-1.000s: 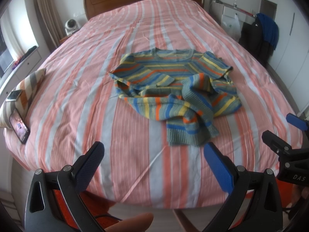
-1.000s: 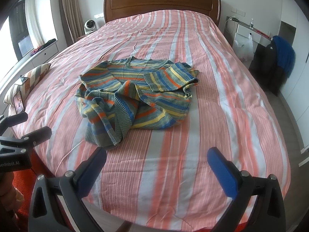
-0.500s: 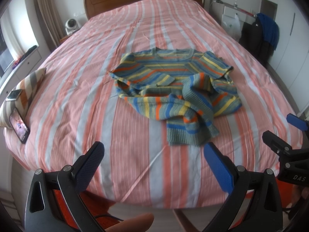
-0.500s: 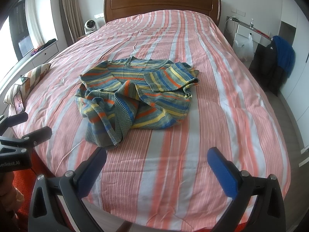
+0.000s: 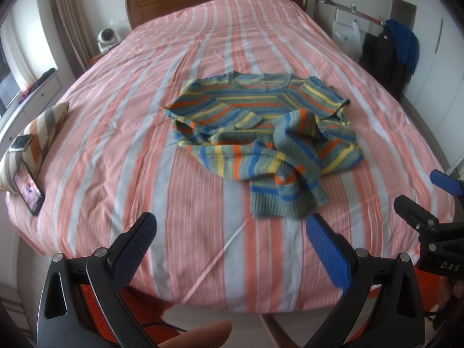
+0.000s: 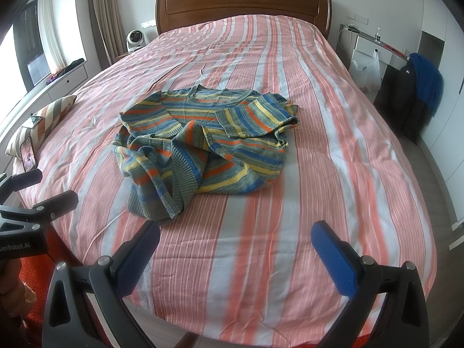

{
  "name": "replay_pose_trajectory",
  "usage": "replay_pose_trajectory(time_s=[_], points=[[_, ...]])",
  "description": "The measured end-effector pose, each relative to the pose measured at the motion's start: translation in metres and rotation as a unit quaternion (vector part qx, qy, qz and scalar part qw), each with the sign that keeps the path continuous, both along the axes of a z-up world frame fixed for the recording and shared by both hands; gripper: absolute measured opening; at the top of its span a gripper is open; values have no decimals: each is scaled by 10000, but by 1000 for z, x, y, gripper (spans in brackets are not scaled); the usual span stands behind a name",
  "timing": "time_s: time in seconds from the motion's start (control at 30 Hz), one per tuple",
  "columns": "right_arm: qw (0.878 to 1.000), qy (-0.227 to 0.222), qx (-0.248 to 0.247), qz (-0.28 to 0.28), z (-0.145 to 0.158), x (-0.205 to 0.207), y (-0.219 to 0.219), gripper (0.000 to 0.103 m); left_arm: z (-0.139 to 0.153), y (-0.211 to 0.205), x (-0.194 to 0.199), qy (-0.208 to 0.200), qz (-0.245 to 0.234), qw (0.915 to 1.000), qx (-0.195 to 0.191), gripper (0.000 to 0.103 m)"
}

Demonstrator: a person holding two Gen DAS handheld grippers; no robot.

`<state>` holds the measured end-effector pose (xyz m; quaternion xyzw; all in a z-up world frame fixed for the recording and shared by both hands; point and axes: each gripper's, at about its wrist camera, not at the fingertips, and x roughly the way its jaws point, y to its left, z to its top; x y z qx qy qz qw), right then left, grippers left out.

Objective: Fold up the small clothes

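Note:
A small striped knit sweater (image 5: pixel 261 133), in green, blue, yellow and orange, lies crumpled in the middle of the bed (image 5: pixel 116 133). Its neckline faces the headboard and its sleeves are bunched toward the foot. It also shows in the right wrist view (image 6: pixel 203 145). My left gripper (image 5: pixel 232 246) is open and empty over the foot of the bed, short of the sweater. My right gripper (image 6: pixel 235 252) is open and empty, to the right of the sweater's hem. Each gripper shows at the edge of the other's view: the right (image 5: pixel 420 200), the left (image 6: pixel 43 188).
The bed has a pink, white and grey striped cover and a wooden headboard (image 6: pixel 243 5). A striped cushion (image 5: pixel 34 133) with two phones (image 5: pixel 29 188) sits at the left edge. A dark bag with blue cloth (image 6: pixel 414 92) stands on the right.

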<state>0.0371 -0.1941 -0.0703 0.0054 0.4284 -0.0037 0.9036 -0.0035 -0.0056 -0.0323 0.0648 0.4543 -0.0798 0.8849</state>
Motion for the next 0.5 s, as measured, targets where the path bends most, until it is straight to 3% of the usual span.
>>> replay_pose_trajectory(time_s=[0.5], points=[[10000, -3, -1, -2, 0, 0, 0, 103, -1, -1, -1, -3, 13, 10000, -5, 103]])
